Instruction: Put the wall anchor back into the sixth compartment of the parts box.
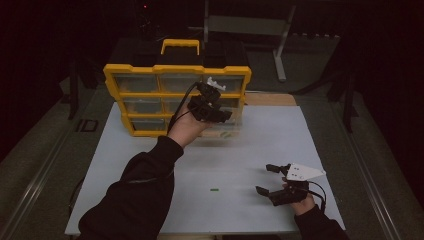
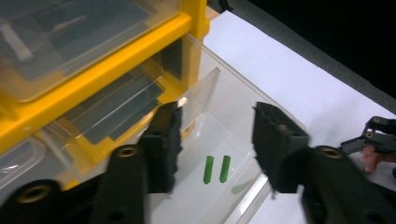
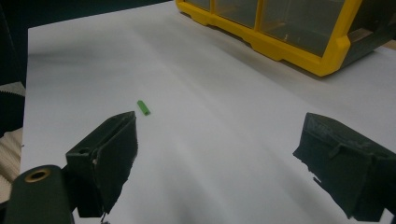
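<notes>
A yellow drawer organizer (image 1: 176, 69) with clear drawers stands at the back of the white table. One clear drawer (image 2: 236, 95) is pulled out of its lower right side. Two small green pegs (image 2: 208, 169) (image 2: 224, 168) lie side by side on the drawer's floor. My left gripper (image 1: 212, 107) (image 2: 215, 140) hovers over that drawer, open, with nothing between its pads. A third green peg (image 1: 214, 189) (image 3: 144, 108) lies alone on the table. My right gripper (image 1: 267, 179) (image 3: 219, 154) rests near the front right, open and empty, to the right of that peg.
The organizer (image 3: 299, 51) has a yellow carry handle (image 1: 180, 46) on top. A metal stand (image 1: 282, 45) rises behind the table. Dark floor surrounds the white tabletop (image 1: 250, 145). The right gripper (image 2: 373, 135) shows far off in the left gripper view.
</notes>
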`<move>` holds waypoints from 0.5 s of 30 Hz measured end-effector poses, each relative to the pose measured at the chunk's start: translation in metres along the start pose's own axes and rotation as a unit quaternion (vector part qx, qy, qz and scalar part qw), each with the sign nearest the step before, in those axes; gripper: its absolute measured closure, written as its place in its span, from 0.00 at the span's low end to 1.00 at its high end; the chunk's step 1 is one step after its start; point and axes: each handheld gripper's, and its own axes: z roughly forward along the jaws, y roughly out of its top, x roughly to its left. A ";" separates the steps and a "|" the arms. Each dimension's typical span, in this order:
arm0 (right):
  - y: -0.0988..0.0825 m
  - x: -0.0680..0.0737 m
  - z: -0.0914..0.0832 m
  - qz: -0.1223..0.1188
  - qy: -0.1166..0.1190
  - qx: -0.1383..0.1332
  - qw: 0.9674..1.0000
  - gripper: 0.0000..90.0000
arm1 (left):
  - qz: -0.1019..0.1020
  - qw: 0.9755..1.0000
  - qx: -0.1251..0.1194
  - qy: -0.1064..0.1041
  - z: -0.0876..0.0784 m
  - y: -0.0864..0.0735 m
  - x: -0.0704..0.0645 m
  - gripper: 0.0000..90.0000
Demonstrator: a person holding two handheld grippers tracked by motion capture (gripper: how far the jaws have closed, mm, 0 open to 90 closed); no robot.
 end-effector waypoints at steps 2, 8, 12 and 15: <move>0.000 0.000 0.000 0.000 0.000 0.001 1.000 0.13 | -0.002 1.000 -0.003 0.000 -0.002 0.000 0.000 0.51; 0.000 0.000 0.000 0.001 0.000 0.000 1.000 0.13 | -0.009 1.000 -0.022 0.007 -0.014 -0.002 0.001 0.40; 0.000 0.000 0.000 0.000 0.000 0.000 1.000 0.13 | -0.008 1.000 -0.026 0.011 -0.020 -0.003 0.001 0.27; 0.001 0.000 0.000 0.000 0.000 0.000 1.000 0.13 | -0.002 1.000 -0.023 0.001 -0.025 -0.006 0.002 0.14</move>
